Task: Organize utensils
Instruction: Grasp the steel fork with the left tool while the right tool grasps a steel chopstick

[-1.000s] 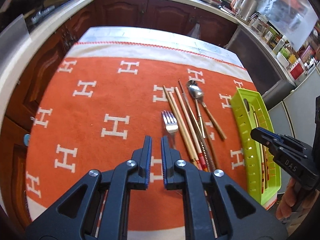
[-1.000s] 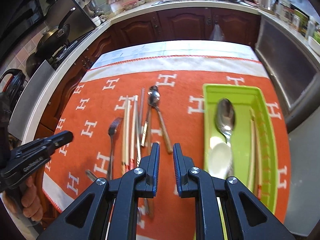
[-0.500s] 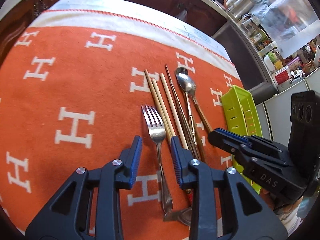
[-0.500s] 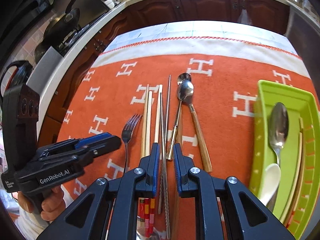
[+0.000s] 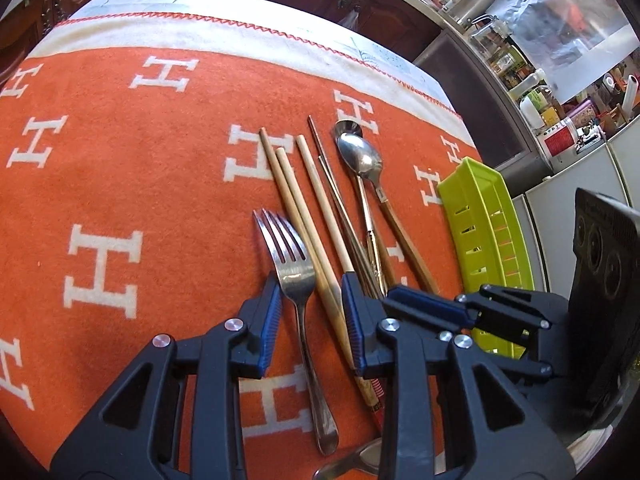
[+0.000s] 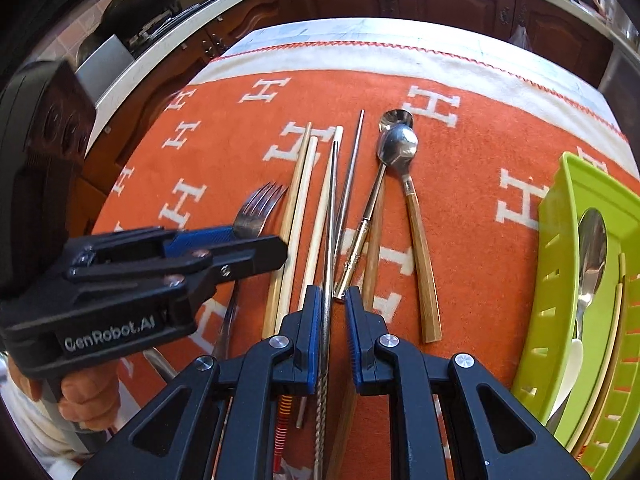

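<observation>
Left wrist view: left gripper (image 5: 310, 312) low over the orange cloth (image 5: 120, 184), jaws spread, straddling the neck of a steel fork (image 5: 294, 276) and the two wooden chopsticks (image 5: 304, 216) just beside it; pads not pressing on either. Fork lies flat, tines pointing away, handle running back under the gripper. Right of it, side by side: a third wooden chopstick (image 5: 324, 200), thin metal chopsticks (image 5: 340, 208), a steel spoon (image 5: 360, 160) with a wooden handle, and a slimmer spoon with a gold-tone handle under it. Chopstick ends have red and yellow bands. Another spoon bowl (image 5: 360, 458) peeks out at the bottom edge.

Right wrist view: right gripper (image 6: 333, 312) jaws narrow but parted, a metal chopstick (image 6: 330, 240) running between them with its twisted-grip end toward the camera; pads look close on both sides, no clear pinch. Green slotted tray (image 6: 560, 280) sits on the cloth at the right, well apart from the loose pile, holding a steel spoon (image 6: 592, 252), a white spoon (image 6: 568, 372) and pale chopsticks along its wall.

Writing: "GenRobot.AI" in white on the left gripper's body, seen from the right wrist. Cloth has repeated white "H" letters, cream border, red zigzag stitch. A hand (image 6: 86, 396) holds the left gripper's handle.
</observation>
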### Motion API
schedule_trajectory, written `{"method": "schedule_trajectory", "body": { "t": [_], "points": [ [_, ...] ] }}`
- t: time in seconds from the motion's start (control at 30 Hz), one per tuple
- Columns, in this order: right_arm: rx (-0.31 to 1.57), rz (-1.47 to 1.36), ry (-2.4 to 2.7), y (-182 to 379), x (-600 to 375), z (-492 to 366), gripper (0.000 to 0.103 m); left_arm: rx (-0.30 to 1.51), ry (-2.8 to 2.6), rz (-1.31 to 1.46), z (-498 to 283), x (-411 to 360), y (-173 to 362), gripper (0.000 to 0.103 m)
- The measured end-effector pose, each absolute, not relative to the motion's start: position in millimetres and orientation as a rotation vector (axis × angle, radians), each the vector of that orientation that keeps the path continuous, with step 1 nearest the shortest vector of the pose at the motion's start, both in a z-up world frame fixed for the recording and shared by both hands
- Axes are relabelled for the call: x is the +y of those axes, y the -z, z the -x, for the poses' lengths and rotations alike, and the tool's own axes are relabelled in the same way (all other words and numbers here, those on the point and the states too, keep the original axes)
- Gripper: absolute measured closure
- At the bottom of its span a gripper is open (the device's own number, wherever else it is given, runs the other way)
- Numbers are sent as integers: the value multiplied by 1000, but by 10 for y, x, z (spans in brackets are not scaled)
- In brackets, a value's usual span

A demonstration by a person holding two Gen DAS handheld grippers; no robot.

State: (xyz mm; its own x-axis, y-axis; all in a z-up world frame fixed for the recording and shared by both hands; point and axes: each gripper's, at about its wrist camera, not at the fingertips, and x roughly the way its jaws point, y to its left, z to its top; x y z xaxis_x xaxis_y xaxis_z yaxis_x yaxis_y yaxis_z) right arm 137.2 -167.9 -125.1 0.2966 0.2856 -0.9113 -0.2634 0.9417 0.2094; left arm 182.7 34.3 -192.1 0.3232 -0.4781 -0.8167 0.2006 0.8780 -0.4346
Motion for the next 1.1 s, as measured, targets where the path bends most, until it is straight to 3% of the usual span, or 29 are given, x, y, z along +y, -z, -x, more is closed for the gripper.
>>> {"method": "schedule_trajectory", "body": {
  "t": [0.1, 0.23, 0.3, 0.57, 1.1],
  "points": [
    [1201, 18, -366, 1254, -1644, -1331, 91, 1143, 442, 263, -1829, 322, 1918, 81],
    [1192, 22, -364, 1241, -1653, -1311, 92, 1135, 436, 265, -1849, 283, 1950, 96],
    [1191, 9, -364, 1225, -1676, -1298, 98, 1132, 435, 276, -1855, 288, 1958, 97],
    [1206, -118, -354, 1185, -1912, -1246, 98, 1101, 420, 284, -1814, 366, 1867, 102],
    [1088, -332, -355, 600, -2459, -792, 98, 913, 344, 158, -1442, 665, 927, 102]
  ]
}}
